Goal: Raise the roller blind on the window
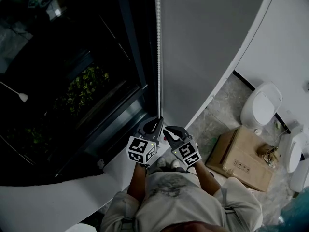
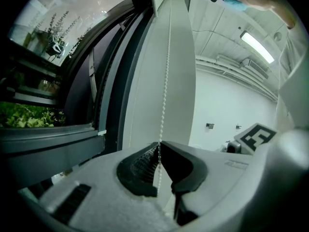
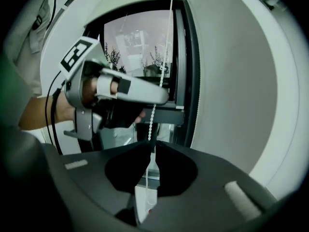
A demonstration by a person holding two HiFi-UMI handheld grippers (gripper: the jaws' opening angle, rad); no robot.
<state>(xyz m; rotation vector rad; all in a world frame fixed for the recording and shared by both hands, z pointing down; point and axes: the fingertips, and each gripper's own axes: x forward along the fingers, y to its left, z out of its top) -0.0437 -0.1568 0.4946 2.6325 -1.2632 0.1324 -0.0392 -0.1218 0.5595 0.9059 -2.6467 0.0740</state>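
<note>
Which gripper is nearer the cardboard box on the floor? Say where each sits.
Right. The right gripper grips the bead chain on the side toward the cardboard box; the left gripper grips it on the window side, farther off.

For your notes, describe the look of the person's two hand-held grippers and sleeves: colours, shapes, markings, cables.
The left gripper has a pale grey shell and black ribbed pads; the right gripper is dark grey with black jaws. Each carries a white cube printed with black square markers. A thin black cable loops off the left one. The sleeves are light grey.
</note>
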